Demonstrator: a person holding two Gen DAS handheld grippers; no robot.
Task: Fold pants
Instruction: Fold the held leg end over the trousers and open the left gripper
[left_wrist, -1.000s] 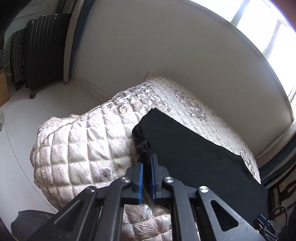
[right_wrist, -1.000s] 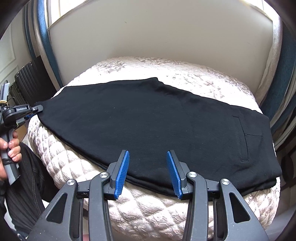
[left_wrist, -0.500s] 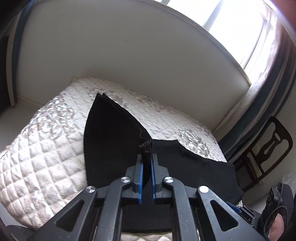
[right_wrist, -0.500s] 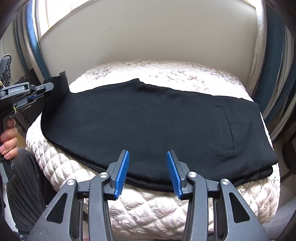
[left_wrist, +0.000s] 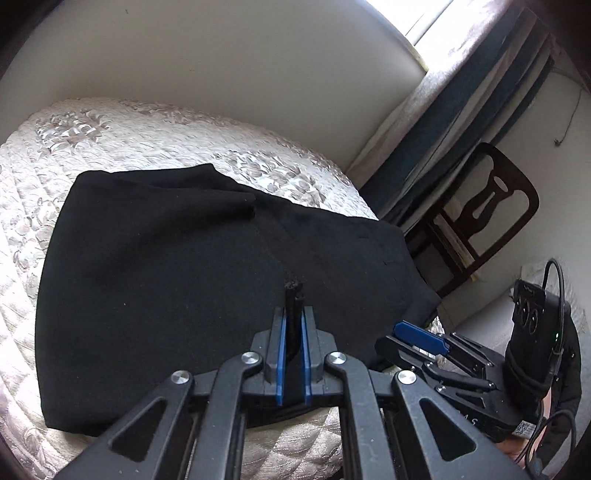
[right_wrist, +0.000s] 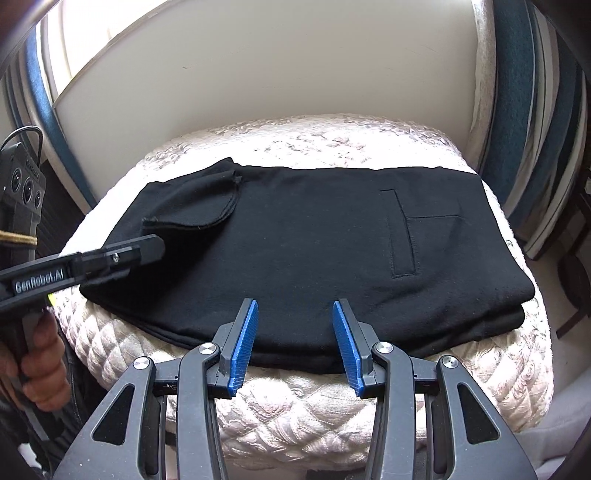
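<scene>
Black pants lie on a cream quilted cushion, leg end folded over toward the waist. A back pocket shows at the right. My left gripper is shut on the black hem edge and holds it low over the pants' middle; it also shows in the right wrist view at the left. My right gripper is open and empty at the pants' near edge; it also shows in the left wrist view.
A padded backrest rises behind the cushion. Blue and grey curtains hang at the right. A dark wooden chair stands beside the cushion. The cushion's front edge drops off near my right gripper.
My left gripper has carried the leg end from the far left edge over onto the pants, making a fold. The right gripper has stayed open at the near edge.
</scene>
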